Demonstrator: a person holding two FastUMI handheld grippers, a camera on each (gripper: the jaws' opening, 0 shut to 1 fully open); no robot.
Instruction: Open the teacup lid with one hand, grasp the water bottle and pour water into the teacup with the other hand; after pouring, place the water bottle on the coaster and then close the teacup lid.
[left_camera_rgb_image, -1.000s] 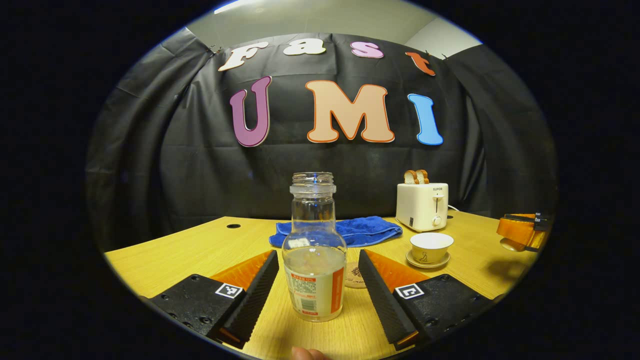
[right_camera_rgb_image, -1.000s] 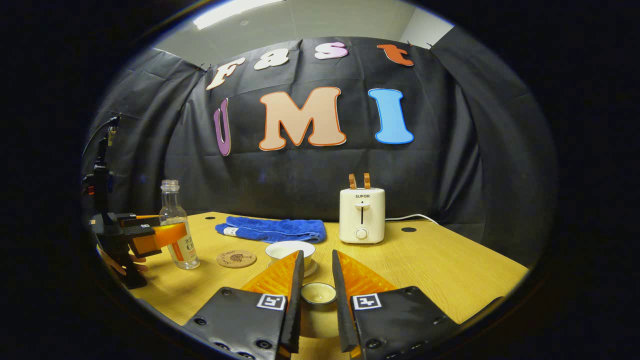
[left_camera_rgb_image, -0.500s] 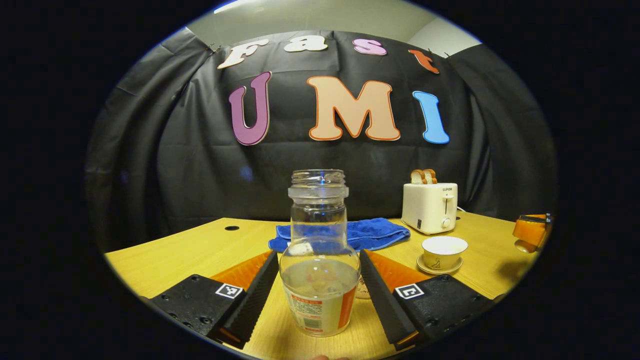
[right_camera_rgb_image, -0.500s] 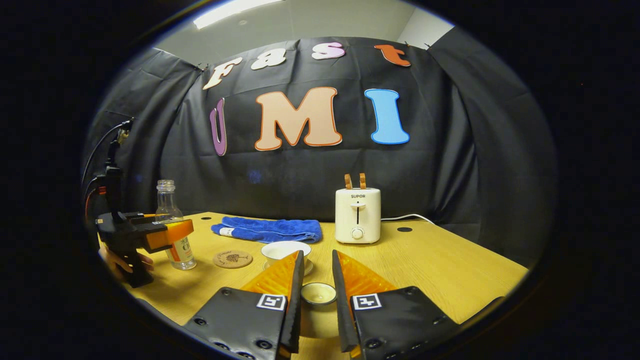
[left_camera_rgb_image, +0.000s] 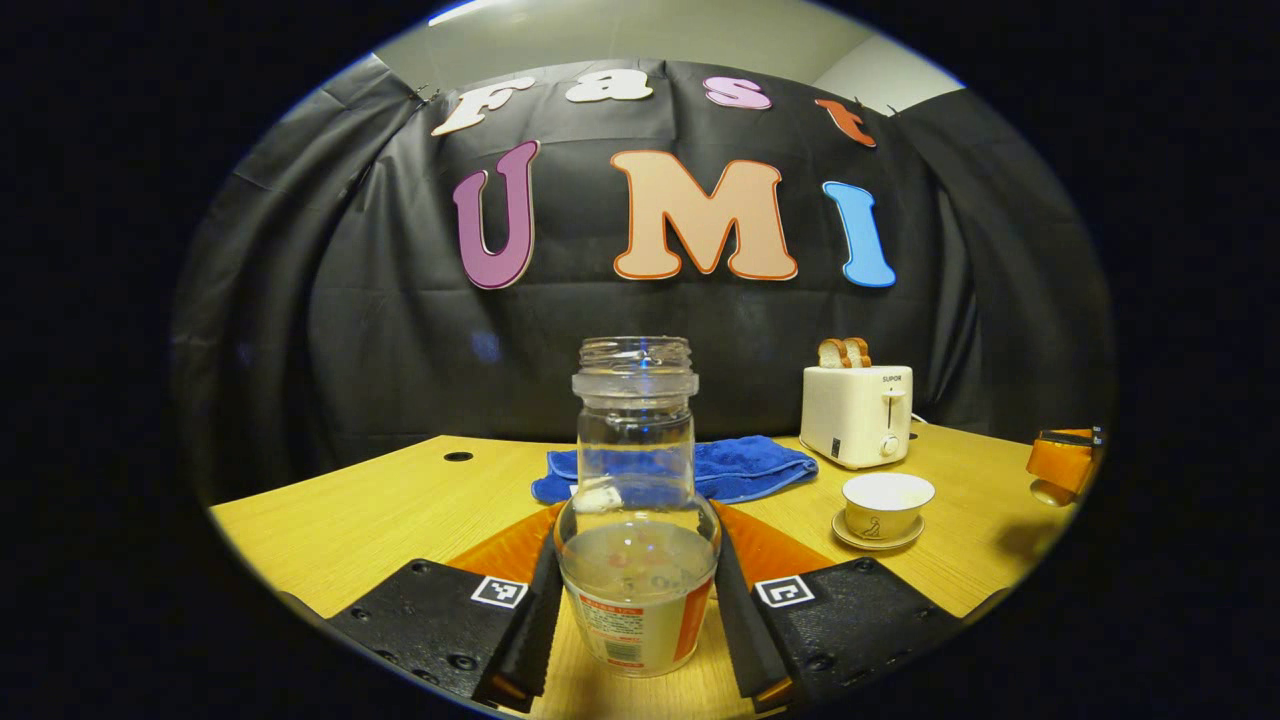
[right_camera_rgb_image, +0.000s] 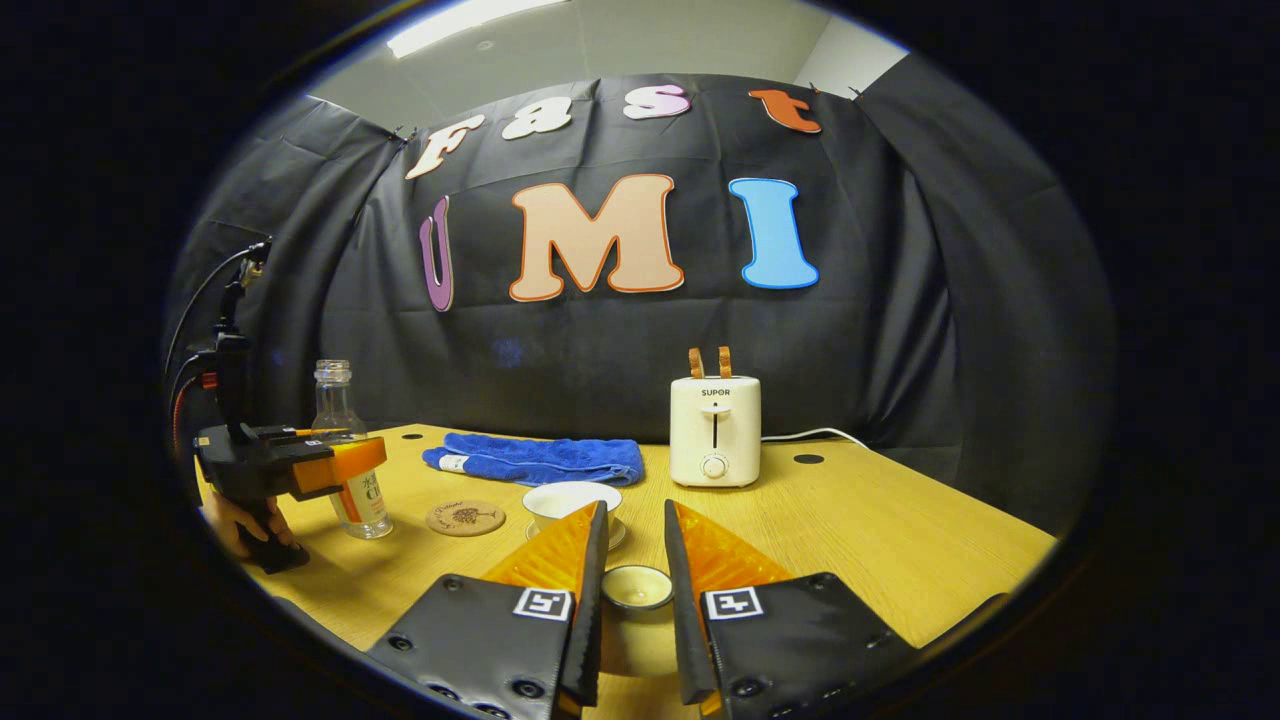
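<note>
Now we are closing the left claw on the water bottle near the counter's left edge, while the right claw is pinching the lid clear of the open teacup.

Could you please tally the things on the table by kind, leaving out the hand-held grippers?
Water bottle: 1
Teacup on its saucer: 1
Teacup lid: 1
Coaster: 1
Blue towel: 1
Toaster: 1
Total: 6

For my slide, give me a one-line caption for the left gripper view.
Left gripper closed on the uncapped water bottle, with the open teacup waiting beside the toaster.
</note>
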